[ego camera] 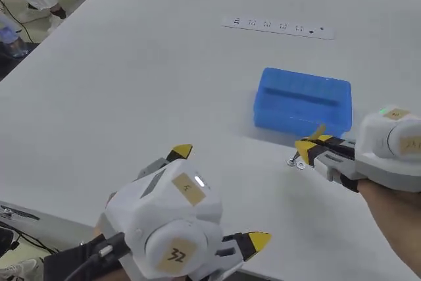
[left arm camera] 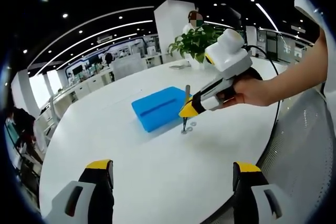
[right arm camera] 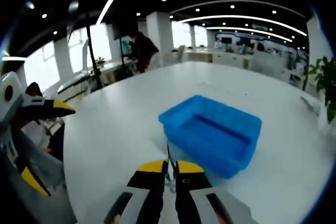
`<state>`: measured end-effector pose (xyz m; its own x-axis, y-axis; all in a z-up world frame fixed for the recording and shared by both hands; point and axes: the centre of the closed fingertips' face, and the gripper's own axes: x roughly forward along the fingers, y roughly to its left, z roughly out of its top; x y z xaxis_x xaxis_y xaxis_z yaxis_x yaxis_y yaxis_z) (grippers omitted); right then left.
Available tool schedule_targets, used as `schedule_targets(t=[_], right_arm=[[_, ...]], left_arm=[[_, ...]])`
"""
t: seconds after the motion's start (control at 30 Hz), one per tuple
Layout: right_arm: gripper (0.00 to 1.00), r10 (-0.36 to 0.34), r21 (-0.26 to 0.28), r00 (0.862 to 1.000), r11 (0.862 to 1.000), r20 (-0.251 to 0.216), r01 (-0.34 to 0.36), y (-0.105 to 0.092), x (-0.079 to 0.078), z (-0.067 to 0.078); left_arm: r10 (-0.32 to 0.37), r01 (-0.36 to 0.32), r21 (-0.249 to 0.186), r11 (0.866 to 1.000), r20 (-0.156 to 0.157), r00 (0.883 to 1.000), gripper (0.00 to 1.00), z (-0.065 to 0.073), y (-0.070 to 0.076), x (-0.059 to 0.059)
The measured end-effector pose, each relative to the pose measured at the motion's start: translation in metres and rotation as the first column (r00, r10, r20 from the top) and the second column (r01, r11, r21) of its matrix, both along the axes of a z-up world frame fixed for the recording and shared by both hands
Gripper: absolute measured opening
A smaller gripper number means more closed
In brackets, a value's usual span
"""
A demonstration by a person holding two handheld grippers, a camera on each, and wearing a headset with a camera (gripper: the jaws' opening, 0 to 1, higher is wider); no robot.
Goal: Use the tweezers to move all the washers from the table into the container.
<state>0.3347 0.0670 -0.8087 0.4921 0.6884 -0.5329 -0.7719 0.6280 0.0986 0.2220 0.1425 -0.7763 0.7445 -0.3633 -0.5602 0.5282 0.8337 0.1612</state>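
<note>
- Broad white bench (ego camera: 131,83), with open surface across the left and middle in the head view.
- Near edge of the bench crossing the lower left corner of the head view, with the left gripper (ego camera: 219,195) low beside it.
- Power strip (ego camera: 277,27) flat toward the far side, well apart from everything else.
- Blue container (ego camera: 302,100) right of centre, open-topped, between the power strip and the right gripper (ego camera: 310,143), with free bench to its left and behind it.
- Right gripper just in front of the container's near wall, jaws pressed together on the tweezers (left arm camera: 185,114), with a hand (left arm camera: 247,90) wrapped around its grip.
- Tweezers pointing steeply down at the bench, tips low beside the container.
- Washers (left arm camera: 190,126) flat on the bench right at the tweezer tips, outside the container and near its front wall; cannot tell whether the tips touch one.
- Left gripper with jaws spread wide, clasping nothing, well apart from the washers and the container, aimed toward both across open bench.
</note>
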Motion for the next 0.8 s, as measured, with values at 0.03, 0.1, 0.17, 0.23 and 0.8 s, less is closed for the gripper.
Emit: schedule_targets(t=[0.03, 0.1, 0.17, 0.23, 0.8], right_arm=[[0.03, 0.0, 0.0, 1.0, 1.0, -0.001, 0.0, 0.0, 0.0, 0.0], [0.03, -0.002, -0.002, 1.0, 1.0, -0.005, 0.002, -0.001, 0.0, 0.0], [0.03, 0.002, -0.008, 1.0, 1.0, -0.004, -0.002, 0.0, -0.001, 0.0], [0.03, 0.005, -0.02, 1.0, 1.0, -0.007, -0.005, 0.0, -0.001, 0.0], [0.02, 0.016, -0.035, 1.0, 0.999, 0.003, -0.016, -0.004, 0.001, 0.023]], left_arm=[[0.0, 0.0, 0.0, 1.0, 0.0, 1.0, 0.96, 0.0, 0.0, 0.0], [0.0, 0.0, 0.003, 1.0, -0.001, 1.0, 0.96, 0.0, 0.0, 0.0], [0.001, -0.001, 0.006, 1.0, -0.002, 1.0, 0.96, -0.001, 0.001, 0.0], [0.002, -0.002, 0.006, 1.0, -0.001, 1.0, 0.96, -0.001, 0.001, 0.0], [-0.001, 0.001, 0.018, 1.0, -0.006, 1.0, 0.96, -0.003, 0.001, 0.0]])
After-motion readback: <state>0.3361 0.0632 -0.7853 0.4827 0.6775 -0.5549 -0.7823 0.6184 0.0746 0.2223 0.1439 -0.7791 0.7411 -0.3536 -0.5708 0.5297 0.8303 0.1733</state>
